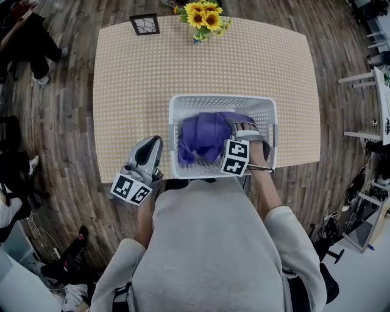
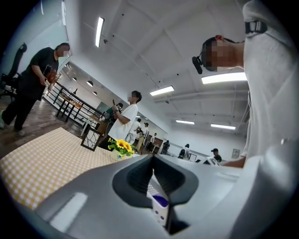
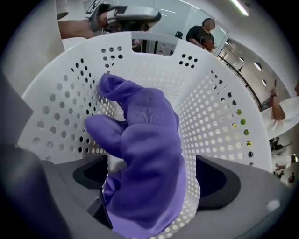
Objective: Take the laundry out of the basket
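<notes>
A white perforated laundry basket [image 1: 222, 97] stands on the table near its front edge. A purple garment [image 1: 207, 137] lies crumpled inside it. My right gripper [image 1: 241, 126] is down in the basket at its right side. In the right gripper view the purple garment [image 3: 145, 154] bulges up between the jaws, which stand wide apart; the pads do not press it, and the basket wall [image 3: 219, 107] curves behind. My left gripper [image 1: 152, 141] hovers left of the basket over the table's front edge, shut and empty [image 2: 153, 161].
The checked tablecloth [image 1: 140, 79] covers the table around the basket. Sunflowers in a vase [image 1: 204, 17] and a small picture frame [image 1: 145, 24] stand at the far edge. A person [image 1: 24, 36] stands on the wood floor at the left; white furniture sits at the right.
</notes>
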